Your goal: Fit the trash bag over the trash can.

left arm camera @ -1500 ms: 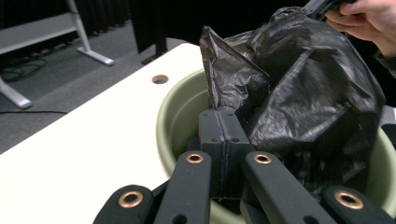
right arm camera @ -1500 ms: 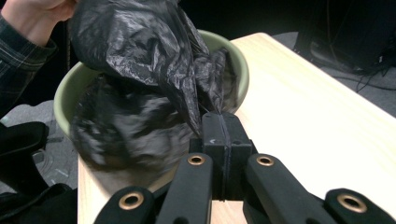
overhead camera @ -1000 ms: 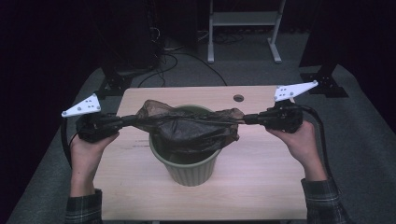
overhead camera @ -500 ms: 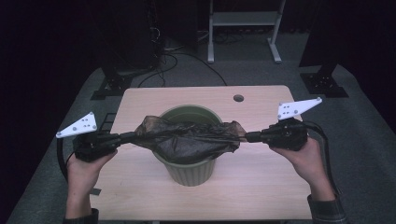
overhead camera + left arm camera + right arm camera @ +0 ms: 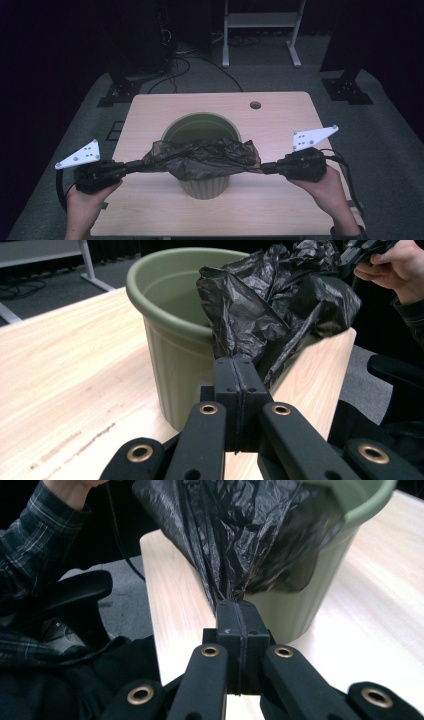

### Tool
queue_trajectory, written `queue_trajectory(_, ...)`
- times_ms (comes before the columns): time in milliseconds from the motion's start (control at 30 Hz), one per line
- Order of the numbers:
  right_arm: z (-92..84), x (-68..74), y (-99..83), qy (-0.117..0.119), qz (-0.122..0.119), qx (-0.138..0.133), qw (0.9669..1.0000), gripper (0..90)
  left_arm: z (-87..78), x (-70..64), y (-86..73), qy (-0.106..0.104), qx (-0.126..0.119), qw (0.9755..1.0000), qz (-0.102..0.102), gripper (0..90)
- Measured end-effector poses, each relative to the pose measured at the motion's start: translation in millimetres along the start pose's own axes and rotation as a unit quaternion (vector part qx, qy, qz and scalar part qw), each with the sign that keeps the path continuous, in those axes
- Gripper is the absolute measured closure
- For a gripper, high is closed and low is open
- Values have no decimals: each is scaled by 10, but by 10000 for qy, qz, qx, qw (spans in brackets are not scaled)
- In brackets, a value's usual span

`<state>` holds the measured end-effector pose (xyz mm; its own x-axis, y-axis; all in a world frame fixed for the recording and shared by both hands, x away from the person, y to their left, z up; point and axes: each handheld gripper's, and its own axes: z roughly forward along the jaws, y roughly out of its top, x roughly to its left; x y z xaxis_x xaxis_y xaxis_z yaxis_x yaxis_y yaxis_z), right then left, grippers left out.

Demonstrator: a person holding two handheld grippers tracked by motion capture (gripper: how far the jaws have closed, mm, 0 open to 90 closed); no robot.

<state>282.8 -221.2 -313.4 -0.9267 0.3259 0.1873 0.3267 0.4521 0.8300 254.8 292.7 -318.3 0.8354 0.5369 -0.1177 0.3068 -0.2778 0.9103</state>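
A green plastic bin (image 5: 200,130) (image 5: 165,310) (image 5: 310,585) stands in the middle of the wooden table (image 5: 280,120). A crumpled black bin bag (image 5: 205,157) (image 5: 270,305) (image 5: 235,535) is stretched across the near part of the bin's rim. My left gripper (image 5: 131,167) (image 5: 240,371) is shut on the bag's left end, left of the bin. At the bag's right end my right gripper (image 5: 265,168) (image 5: 239,611) is shut too, right of the bin. The bin's far half lies uncovered, its inside showing.
A small round hole (image 5: 255,105) sits near the table's far edge. Beyond the table are cables (image 5: 200,60) on the floor, a white frame stand (image 5: 260,30) and black stand feet (image 5: 347,90). A chair armrest (image 5: 75,592) lies below the table's near edge.
Both grippers have pulled the bag toward the near side of the bin and a little lower. The bin's far half, covered before, is now open to view.
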Motion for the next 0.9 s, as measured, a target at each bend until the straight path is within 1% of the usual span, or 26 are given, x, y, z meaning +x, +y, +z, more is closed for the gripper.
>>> queue_trajectory(167,45,59,-98,105,30,64,9999,899,-1,-36,-75,-68,72,9999,-39,900)
queue_trajectory(367,24,143,-133,186,-7,53,9998,899,-61,-76,-102,-115,47,9999,-63,900)
queue_trajectory(433,-6,184,-142,228,-37,39,9997,899,-81,-105,-104,-102,101,9999,-18,900)
queue_trajectory(500,-2,192,-154,191,-36,85,9998,899,-68,-110,-119,-75,219,9997,-23,900)
queue_trajectory(633,67,159,-207,145,34,210,9997,899,-9,-73,-164,53,284,9996,-32,900)
queue_trajectory(700,111,102,-228,96,98,235,9996,899,51,-24,-171,176,320,9993,-27,899)
queue_trajectory(800,181,25,-250,11,176,317,9993,899,152,58,-192,275,388,9989,-62,899)
queue_trajectory(900,249,-57,-275,-69,255,403,9988,899,261,148,-213,331,435,9985,-83,899)
